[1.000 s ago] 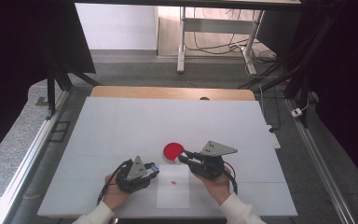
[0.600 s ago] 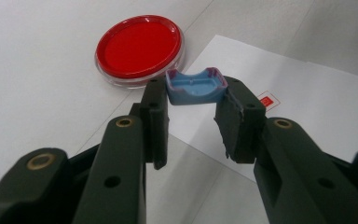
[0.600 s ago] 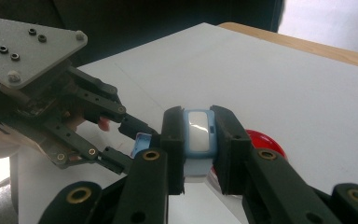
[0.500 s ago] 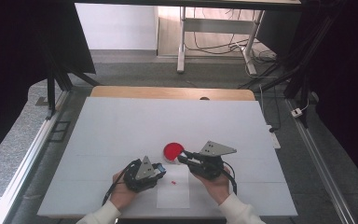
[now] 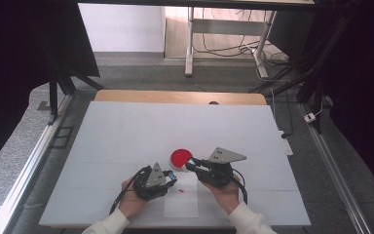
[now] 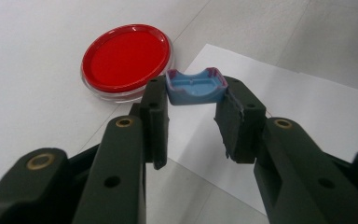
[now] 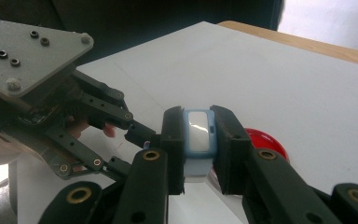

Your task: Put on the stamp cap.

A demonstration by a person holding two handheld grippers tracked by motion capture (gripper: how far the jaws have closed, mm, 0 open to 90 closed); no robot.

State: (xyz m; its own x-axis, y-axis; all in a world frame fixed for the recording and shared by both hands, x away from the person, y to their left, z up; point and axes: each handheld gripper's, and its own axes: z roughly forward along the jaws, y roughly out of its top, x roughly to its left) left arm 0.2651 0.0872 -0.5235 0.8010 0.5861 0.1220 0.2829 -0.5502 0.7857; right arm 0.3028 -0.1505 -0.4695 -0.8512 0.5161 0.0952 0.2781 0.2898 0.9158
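Grip: left gripper (image 6: 193, 116) clamps blue cap (image 6: 196, 86); right gripper (image 7: 198, 140) clamps stamp body (image 7: 197, 133).
Direction: red ink pad (image 6: 126, 60) lies just beyond left gripper's tips, slightly left.
Nearer: left gripper.

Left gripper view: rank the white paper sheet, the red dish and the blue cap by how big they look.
1. white paper sheet
2. red dish
3. blue cap, held between the left gripper fingers; nearer the camera than the dish, yet looks clearly smaller.
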